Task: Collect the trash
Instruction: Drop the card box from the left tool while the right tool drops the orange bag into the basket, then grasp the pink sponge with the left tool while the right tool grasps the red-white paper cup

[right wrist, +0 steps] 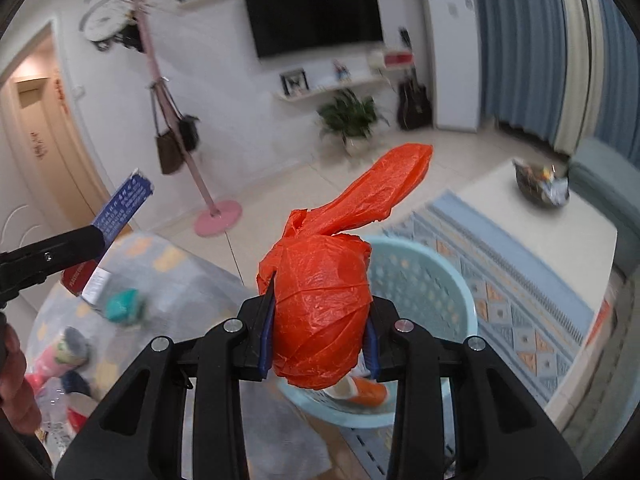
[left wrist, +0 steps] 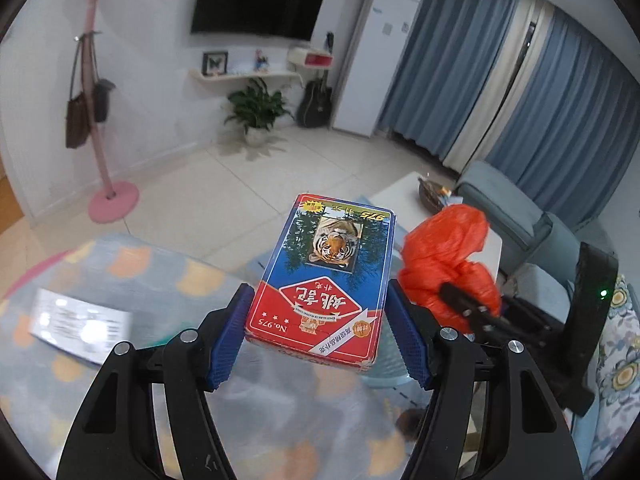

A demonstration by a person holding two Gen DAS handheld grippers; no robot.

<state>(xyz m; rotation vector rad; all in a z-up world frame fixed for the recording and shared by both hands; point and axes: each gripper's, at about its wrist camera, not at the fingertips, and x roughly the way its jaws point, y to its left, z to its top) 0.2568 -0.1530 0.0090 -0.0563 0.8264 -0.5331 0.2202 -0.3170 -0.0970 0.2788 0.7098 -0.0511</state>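
My left gripper (left wrist: 318,336) is shut on a red and blue playing-card box (left wrist: 324,280) with a tiger picture, held in the air above the table. My right gripper (right wrist: 320,336) is shut on a crumpled orange plastic bag (right wrist: 324,304), held above a light blue plastic basket (right wrist: 432,280) on the floor. The orange bag (left wrist: 448,264) and the right gripper also show at the right of the left wrist view. The card box (right wrist: 124,204) in the left gripper shows at the left of the right wrist view.
A glass-topped table with a patterned cloth (left wrist: 120,280) carries a white leaflet (left wrist: 80,320) and several small items (right wrist: 120,304). The basket holds an orange and white object (right wrist: 360,390). A white coffee table (right wrist: 540,232), sofa (left wrist: 512,208) and pink coat stand (left wrist: 112,196) stand around.
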